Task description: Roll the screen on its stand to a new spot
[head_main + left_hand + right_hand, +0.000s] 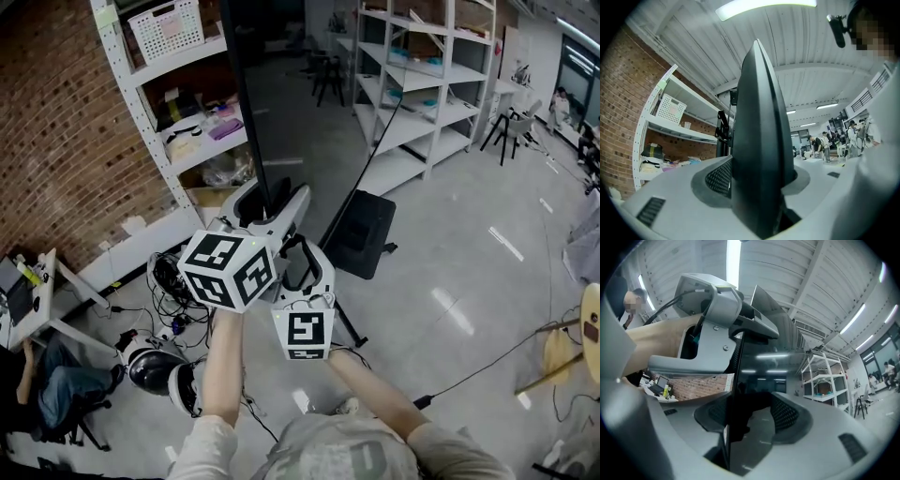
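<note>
The screen (251, 122) stands upright on its stand (364, 234) on the grey floor (450, 244), just right of the shelf rack (183, 58) by the brick wall (56, 141). The left gripper (757, 180) and right gripper (747, 416) both pinch its near edge, a pad on either face.

fyi the screen (246, 94) runs off the head view's top edge, upper end cropped; marker cubes (228, 269) hide where the left gripper (267, 214) and right gripper (305, 262) meet it; seated person (56, 394) lower left is half cut off
</note>
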